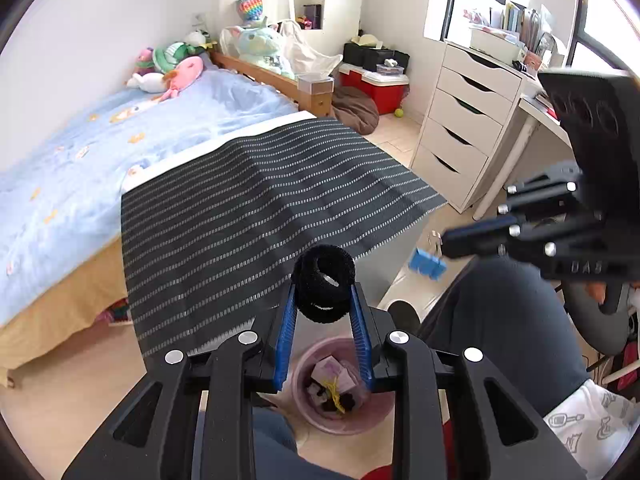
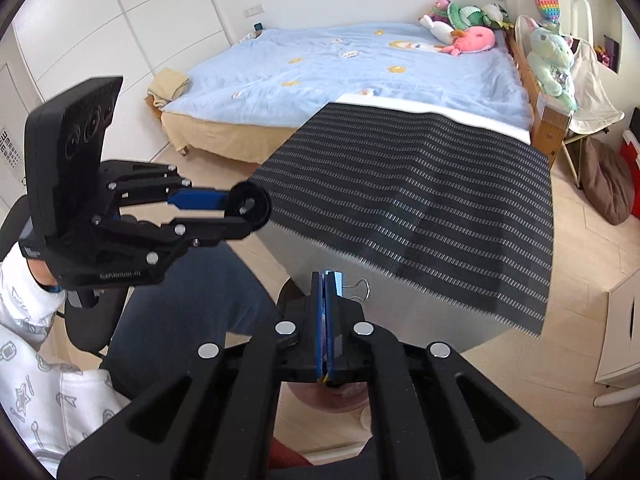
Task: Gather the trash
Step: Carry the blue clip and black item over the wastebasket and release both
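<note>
My left gripper (image 1: 324,294) is shut on a black fuzzy ring-shaped roll (image 1: 323,289) and holds it in the air above a pink bin (image 1: 374,414) on the floor. The bin holds paper scraps and dark bits. The same roll shows in the right wrist view (image 2: 250,210), between the left gripper's fingers. My right gripper (image 2: 328,280) is shut on a blue binder clip (image 2: 338,282) with wire handles. In the left wrist view the clip (image 1: 427,265) hangs at the right gripper's tip, right of the roll. The bin's rim (image 2: 340,402) peeks out below the right gripper.
A round table with a black striped mat (image 1: 260,208) stands just ahead, beside a bed with a blue cover (image 1: 80,148). A white drawer unit (image 1: 464,124) and desk are at right. My legs and chair are below.
</note>
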{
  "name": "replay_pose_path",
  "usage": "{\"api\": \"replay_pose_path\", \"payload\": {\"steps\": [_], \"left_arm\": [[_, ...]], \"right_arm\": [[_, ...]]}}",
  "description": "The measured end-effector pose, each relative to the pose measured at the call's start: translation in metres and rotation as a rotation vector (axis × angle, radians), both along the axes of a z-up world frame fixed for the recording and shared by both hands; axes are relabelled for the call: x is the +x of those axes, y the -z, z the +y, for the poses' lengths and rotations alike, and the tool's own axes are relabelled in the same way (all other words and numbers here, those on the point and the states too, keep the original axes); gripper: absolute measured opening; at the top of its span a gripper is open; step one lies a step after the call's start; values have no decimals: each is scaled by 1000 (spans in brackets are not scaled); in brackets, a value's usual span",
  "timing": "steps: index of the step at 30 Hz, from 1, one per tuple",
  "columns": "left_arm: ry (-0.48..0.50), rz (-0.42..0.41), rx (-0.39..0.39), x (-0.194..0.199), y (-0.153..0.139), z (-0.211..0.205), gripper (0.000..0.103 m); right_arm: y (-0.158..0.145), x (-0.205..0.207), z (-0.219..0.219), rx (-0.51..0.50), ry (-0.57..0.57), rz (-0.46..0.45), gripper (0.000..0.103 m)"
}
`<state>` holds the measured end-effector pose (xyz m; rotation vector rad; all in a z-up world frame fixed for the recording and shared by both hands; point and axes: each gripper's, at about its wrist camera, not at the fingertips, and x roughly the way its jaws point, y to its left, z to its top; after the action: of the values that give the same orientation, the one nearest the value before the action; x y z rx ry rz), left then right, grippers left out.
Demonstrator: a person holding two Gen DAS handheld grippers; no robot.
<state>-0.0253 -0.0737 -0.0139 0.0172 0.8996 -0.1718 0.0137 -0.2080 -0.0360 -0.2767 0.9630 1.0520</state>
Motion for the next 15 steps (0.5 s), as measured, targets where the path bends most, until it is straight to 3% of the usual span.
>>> {"api": "replay_pose_path", "payload": {"steps": [12,14,15], "left_arm": [[-9,17,-32,-23,8,-2,27],[-9,16,-32,-22,8,-1,27],[-10,15,-30,-22,7,0,27]], "right_arm": [[28,-25,2,-6,-34,76,4],[30,-23,3,-21,-24,70,13],[31,-21,3,-26,-9,71,37]]}}
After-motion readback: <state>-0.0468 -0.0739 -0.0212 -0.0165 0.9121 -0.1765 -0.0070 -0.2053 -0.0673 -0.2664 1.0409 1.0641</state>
